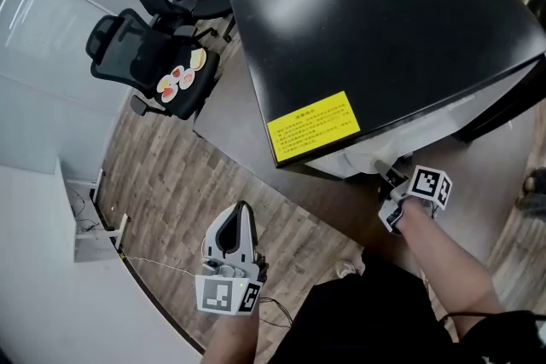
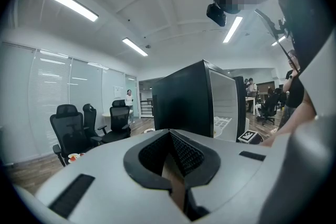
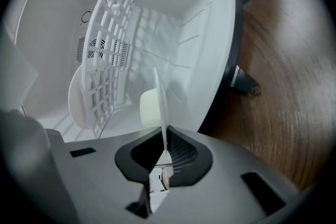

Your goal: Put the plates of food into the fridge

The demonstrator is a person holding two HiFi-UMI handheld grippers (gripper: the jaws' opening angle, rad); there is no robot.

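Gripping a plate [image 3: 160,113] by its rim, the right gripper [image 3: 165,152] has its fingers clenched on it at the mouth of the open fridge [image 3: 210,23], with the plate partly inside and running alongside the wire shelf [image 3: 113,44]. Risk: a pinch on so thin a rim may let the plate tip and spill food, or its far edge may catch the shelf if pushed in tilted. Pose: the right forearm reaches out to the fridge with the gripper angled slightly down; the left gripper [image 1: 241,213] is low and near, fingers clenched on nothing, pointing toward the far-left chair [image 1: 136,47] holding the other plate [image 1: 181,79].
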